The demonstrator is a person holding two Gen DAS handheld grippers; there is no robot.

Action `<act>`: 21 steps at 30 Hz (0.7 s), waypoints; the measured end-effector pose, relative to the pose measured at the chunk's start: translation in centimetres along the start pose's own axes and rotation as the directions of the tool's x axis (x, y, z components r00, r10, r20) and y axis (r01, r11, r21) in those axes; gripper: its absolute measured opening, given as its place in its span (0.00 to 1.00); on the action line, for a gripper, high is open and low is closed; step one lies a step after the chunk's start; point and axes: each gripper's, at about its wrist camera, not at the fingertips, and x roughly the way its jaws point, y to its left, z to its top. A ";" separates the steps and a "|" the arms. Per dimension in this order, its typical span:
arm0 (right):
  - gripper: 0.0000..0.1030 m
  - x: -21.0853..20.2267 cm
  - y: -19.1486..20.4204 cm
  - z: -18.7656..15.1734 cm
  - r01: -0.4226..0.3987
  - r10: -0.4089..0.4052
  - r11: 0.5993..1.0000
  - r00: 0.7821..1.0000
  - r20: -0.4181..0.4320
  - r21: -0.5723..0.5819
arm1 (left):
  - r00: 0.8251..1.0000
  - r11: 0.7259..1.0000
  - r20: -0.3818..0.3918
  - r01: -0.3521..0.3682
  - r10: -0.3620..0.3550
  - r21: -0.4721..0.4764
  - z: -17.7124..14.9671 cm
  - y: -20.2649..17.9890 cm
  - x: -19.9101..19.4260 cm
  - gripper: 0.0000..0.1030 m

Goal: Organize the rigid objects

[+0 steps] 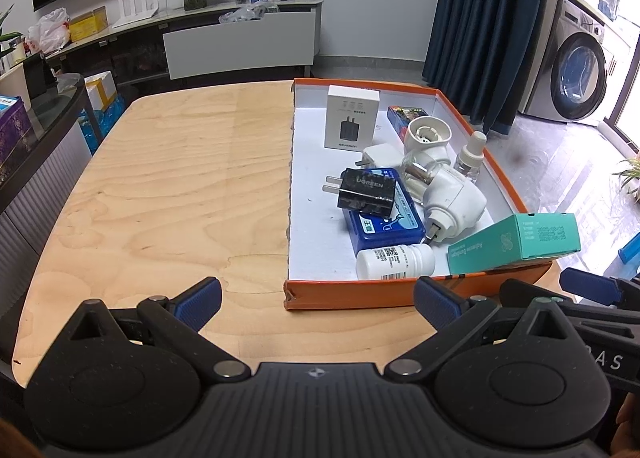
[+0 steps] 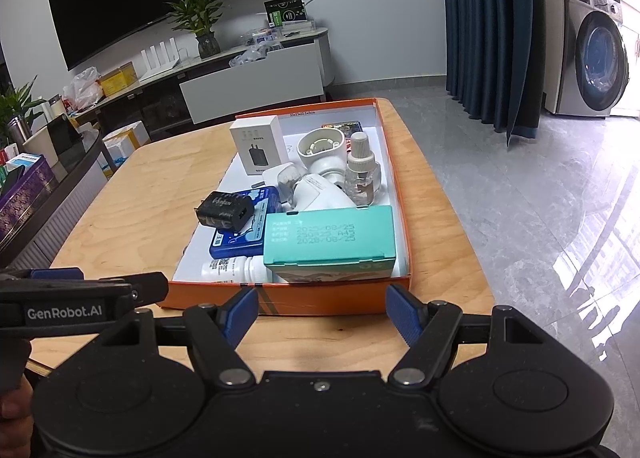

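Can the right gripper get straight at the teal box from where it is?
Probably yes. The teal box sits at the near end of the orange tray, directly ahead of the open right gripper, with only the low tray wall between them.

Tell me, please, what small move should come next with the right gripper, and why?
Probably ease the right gripper forward over the teal box: its jaws stand open and empty, and that box lies nearest, propped on the orange tray's front corner.

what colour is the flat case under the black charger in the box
Blue, with a lighter blue printed label. The flat case under the black charger shows best in the left wrist view.
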 end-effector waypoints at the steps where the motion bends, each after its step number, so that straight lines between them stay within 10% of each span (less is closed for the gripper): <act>1: 0.81 0.0 0.0 0.0 0.000 0.000 1.000 1.000 -0.001 0.000 | 1.000 1.000 0.000 0.000 0.000 0.001 0.0 0.0 0.1 1.00; 21: 0.81 0.6 0.0 1.2 0.002 -0.002 1.000 1.000 -0.007 0.021 | 1.000 1.000 -0.016 -0.002 0.002 0.026 1.3 -0.2 0.3 1.00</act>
